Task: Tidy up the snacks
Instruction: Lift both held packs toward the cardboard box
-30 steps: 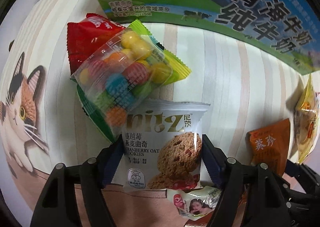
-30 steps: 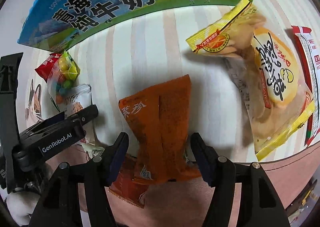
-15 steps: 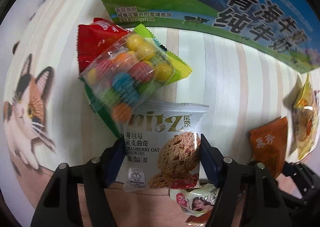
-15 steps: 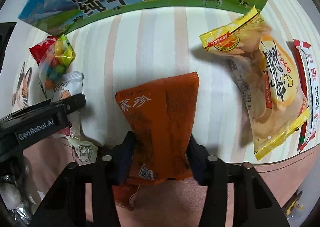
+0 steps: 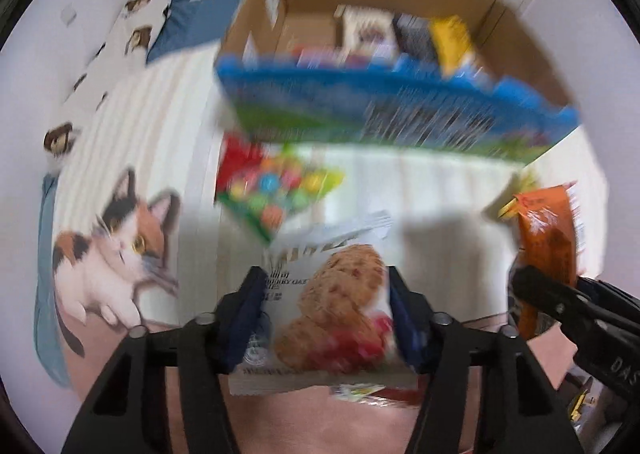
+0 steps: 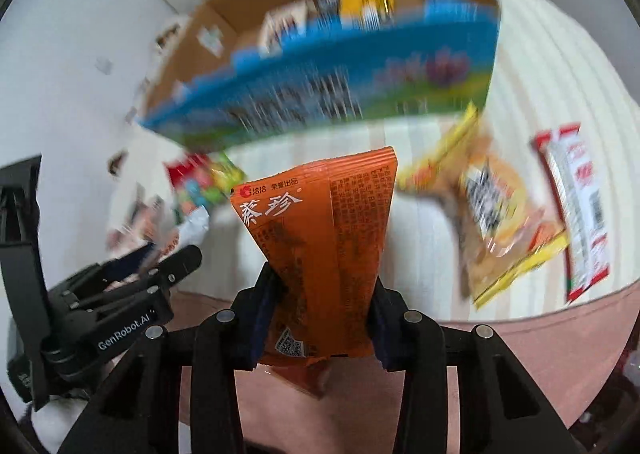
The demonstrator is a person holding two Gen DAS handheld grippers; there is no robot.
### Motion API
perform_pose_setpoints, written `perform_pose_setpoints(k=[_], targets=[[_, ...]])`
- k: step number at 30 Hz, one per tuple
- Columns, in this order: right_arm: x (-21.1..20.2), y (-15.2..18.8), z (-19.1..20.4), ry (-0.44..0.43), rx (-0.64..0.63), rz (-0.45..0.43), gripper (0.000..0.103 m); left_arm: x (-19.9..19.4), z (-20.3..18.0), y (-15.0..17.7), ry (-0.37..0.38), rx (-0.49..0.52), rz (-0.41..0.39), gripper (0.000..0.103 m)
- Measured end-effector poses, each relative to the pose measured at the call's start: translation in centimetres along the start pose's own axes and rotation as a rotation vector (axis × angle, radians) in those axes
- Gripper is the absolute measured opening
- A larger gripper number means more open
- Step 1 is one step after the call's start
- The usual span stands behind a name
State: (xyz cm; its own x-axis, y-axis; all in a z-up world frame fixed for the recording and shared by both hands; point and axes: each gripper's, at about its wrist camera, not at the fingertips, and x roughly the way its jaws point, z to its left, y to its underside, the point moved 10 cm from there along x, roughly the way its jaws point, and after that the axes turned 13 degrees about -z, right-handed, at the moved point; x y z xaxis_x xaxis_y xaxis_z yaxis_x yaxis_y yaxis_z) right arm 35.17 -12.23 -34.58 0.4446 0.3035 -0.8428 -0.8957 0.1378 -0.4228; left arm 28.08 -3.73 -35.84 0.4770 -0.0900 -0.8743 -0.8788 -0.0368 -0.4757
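Grippers tilt steeply downward; left gripper (image 5: 326, 312) closing on cookie packet (image 5: 332, 310); right gripper (image 6: 320, 310) clamps orange sachet (image 6: 320, 238).

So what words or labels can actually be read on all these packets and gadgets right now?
"茶珍" and "洽洽": on the orange packet in the right claw.
"GenRobot.AI": on the left claw, seen from the right wrist.
"DAS": partial letters on the right claw's body, in the left wrist view.
Cookie packet in the left claw: print blurred.
Blue box, yellow bag, red-edged packet: blurred, unreadable.
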Motion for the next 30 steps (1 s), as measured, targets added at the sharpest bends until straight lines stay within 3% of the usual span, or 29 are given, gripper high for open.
perform_pose_setpoints(k=[2, 7, 9, 10, 11, 15, 20, 22, 25, 30], targets=[[-1.7, -2.0, 0.8, -0.029, 0.01, -0.041, 0.044, -1.7, -0.9, -2.6, 0.036, 0.012, -0.04, 0.045], [-4.6, -8.2, 1.0, -0.058, -0.007, -0.131, 0.044, -2.6, -2.7, -6.4, 0.101, 0.013, -0.07, 0.046], [-4.5, -9.5, 1.2, -0.049, -0.016, -0.144, 0.044, -1.7, -1.7, -6.9, 0.159, -0.043, -0.03, 0.049], [-4.4, -10.0, 0.7, -0.045, -0.015, -0.14, 0.044, -0.9, -1.4, -6.7, 0.159, -0.068, 0.009, 0.056], [-4.2, -10.1, 0.1, -0.043, -0.004, -0.135, 0.044, 0.0, -0.3, -6.0, 0.143, -0.109, 0.046, 0.057], [-1.7, -7.6, -1.6, -0.04, 0.065, -0.07, 0.044, 3.1, 1.2, -1.0, 0.155, -0.197, 0.179, 0.057], [1.2, -3.0, -4.1, -0.031, 0.146, 0.021, 0.044, 5.8, -1.1, 5.9, 0.212, -0.262, 0.343, 0.057], [2.0, -1.6, -4.7, -0.02, 0.16, 0.043, 0.044, 7.1, -1.8, 7.2, 0.209, -0.265, 0.379, 0.057], [2.5, 0.1, -5.3, -0.006, 0.166, 0.066, 0.044, 8.7, -2.5, 8.3, 0.163, -0.219, 0.389, 0.075], [2.6, 1.6, -5.9, 0.02, 0.165, 0.077, 0.044, 9.2, -3.4, 8.9, 0.115, -0.148, 0.39, 0.077]])
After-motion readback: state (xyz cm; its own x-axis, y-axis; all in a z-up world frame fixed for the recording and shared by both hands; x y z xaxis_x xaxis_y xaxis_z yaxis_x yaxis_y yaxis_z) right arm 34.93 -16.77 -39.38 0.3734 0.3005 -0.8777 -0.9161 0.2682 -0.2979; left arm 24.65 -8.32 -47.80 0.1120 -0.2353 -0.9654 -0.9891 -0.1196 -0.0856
